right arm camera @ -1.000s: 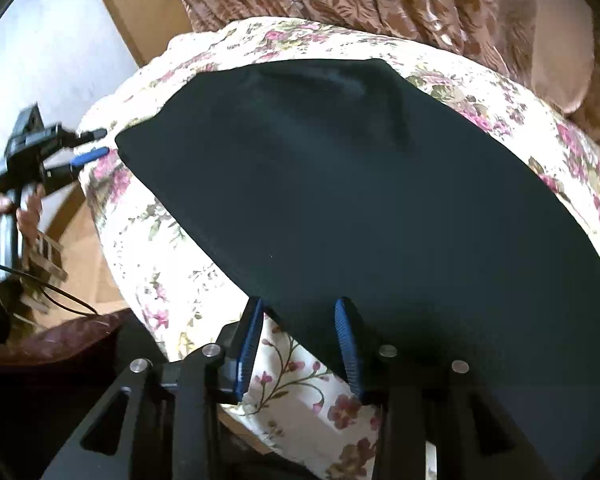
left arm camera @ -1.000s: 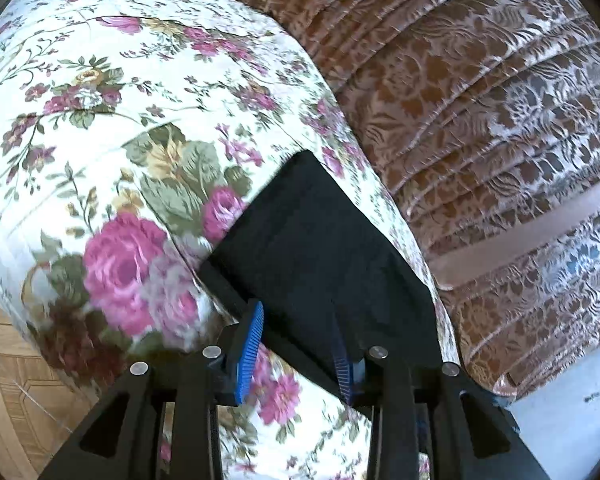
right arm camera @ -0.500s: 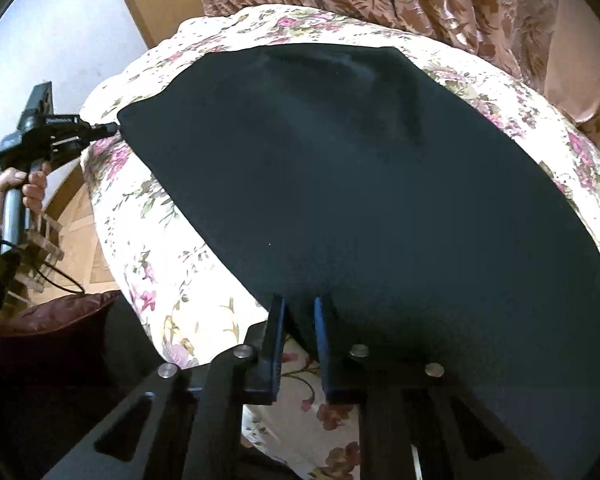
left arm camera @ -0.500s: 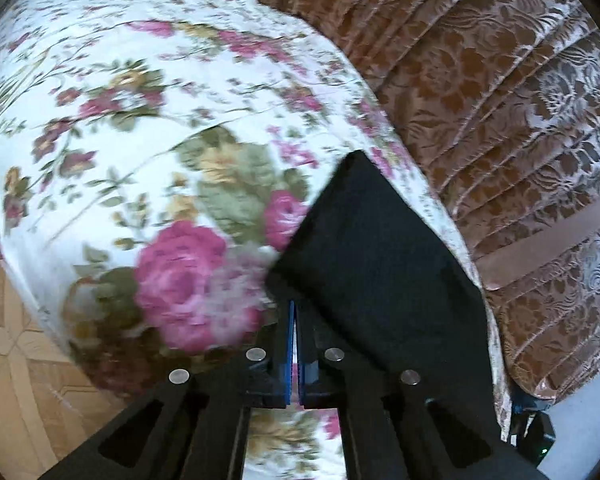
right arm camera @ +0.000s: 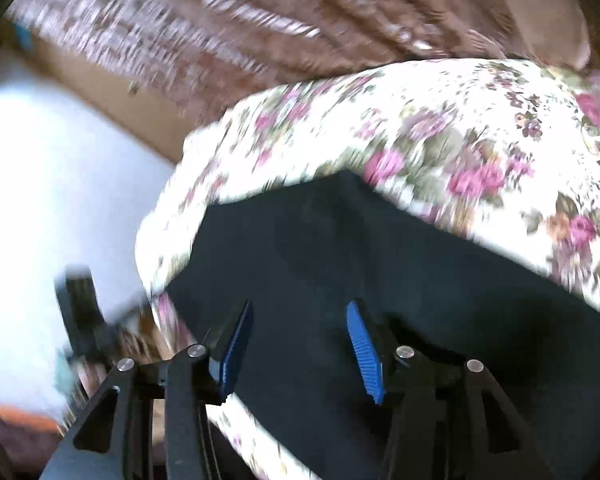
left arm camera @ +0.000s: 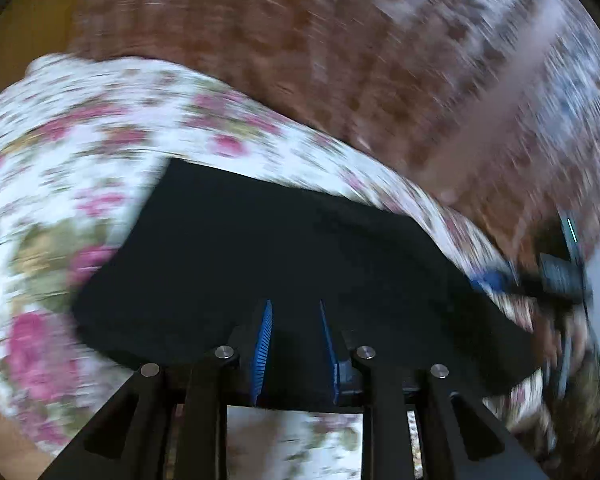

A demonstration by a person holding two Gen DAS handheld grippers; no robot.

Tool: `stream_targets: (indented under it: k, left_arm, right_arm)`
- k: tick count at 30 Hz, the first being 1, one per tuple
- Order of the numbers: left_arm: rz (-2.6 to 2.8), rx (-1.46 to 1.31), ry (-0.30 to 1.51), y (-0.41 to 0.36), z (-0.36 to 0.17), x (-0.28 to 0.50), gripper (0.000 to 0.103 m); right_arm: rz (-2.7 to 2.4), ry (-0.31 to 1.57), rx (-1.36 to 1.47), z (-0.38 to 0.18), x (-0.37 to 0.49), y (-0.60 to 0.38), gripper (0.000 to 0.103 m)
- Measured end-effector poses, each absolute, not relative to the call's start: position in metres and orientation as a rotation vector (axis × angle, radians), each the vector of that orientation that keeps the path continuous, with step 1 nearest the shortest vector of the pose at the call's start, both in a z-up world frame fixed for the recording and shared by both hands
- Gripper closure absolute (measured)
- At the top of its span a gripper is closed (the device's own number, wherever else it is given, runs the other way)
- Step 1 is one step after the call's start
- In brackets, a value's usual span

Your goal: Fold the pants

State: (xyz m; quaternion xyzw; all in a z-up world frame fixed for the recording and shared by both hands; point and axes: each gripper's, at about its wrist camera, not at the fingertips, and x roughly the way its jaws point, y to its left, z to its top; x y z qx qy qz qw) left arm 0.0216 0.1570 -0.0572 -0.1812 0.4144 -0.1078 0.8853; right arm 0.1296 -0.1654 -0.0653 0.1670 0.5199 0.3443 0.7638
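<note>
The dark pants [left arm camera: 284, 264] lie flat on the flowered bedspread [left arm camera: 100, 128], a broad black slab with its near edge toward the person. That seems to be the point of it: spread out smooth, the cloth gives both hands a clean edge to take up for a fold.

On the left, the left claw [left arm camera: 295, 344] hangs over that near edge with its blue pads [left arm camera: 262, 352] parted and dark cloth showing in the gap. Its jaws have just been opening, and nothing looks pinched between them, so I judge the edge let go.

Further right, the right claw [right arm camera: 300, 344] stands wider apart above the same dark cloth, near the corner where the bedspread drops away. Its jaws have just been opening too, and the pads stand clear of the fabric.

The left wrist view shows the far edge of the pants and the patterned curtain [left arm camera: 380, 60] behind the bed, with the other claw as a blue smear at far right. The right wrist view alone gives the corner of the bed, a pale wall [right arm camera: 40, 184] beyond it, and the other tool low at left. Both pictures are badly smeared, so creases cannot be told.
</note>
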Motion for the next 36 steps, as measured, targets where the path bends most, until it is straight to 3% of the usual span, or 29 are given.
stream_targets:
  k: [9,17,22,24,26,30,36]
  left_arm:
    - [-0.418,-0.212,0.972,0.073,-0.083,0.047,0.079]
    - [-0.448,-0.246,0.979,0.076,-0.091,0.044,0.079]
    - [-0.445,-0.282,0.98,0.078,-0.095,0.045,0.079]
    - [-0.44,-0.289,0.977,0.078,-0.096,0.045,0.079]
    - [-0.434,-0.299,0.978,0.078,-0.096,0.043,0.079]
    - [-0.42,-0.341,0.997,0.079,-0.101,0.048,0.079]
    - [-0.394,-0.365,1.014,0.081,-0.104,0.059,0.079]
  right_arm:
    - [0.802,1.274,0.445,-0.097,0.228,-0.135,0.051]
    - [0.968,1.356,0.3,-0.114,0.24,-0.098,0.051]
    - [0.975,1.358,0.387,-0.129,0.257,-0.09,0.049]
    - [0.946,1.349,0.436,-0.136,0.263,-0.09,0.057]
    - [0.884,1.278,0.41,-0.13,0.26,-0.098,0.095]
    - [0.855,1.145,0.427,-0.112,0.254,-0.109,0.097]
    - [0.717,1.227,0.197,-0.142,0.265,-0.08,0.097]
